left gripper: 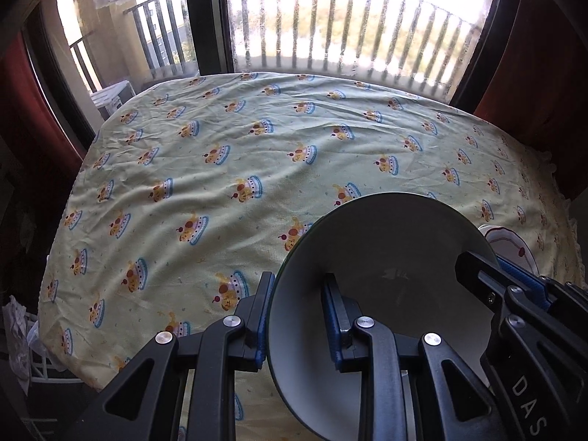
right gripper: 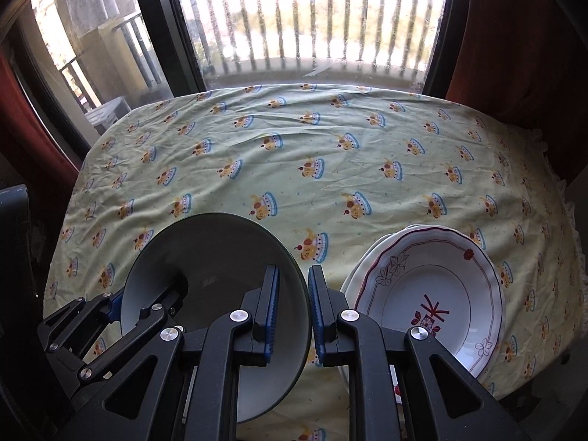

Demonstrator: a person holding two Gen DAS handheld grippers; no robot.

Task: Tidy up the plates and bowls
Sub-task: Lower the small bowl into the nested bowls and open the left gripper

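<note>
**Both grippers clamped on one bowl**

The left gripper (left gripper: 297,316) pinches the left rim of the white bowl (left gripper: 386,257), one pad outside the wall and one inside. The right gripper (right gripper: 294,316) clamps the opposite rim the same way, its blue fingers (right gripper: 270,312) closed on the wall. The bowl is tilted above the counter (right gripper: 294,169), which carries a yellow patterned cloth. Just to the right, a stack of floral plates (right gripper: 433,290) rests on the cloth, apart from the bowl.
</note>
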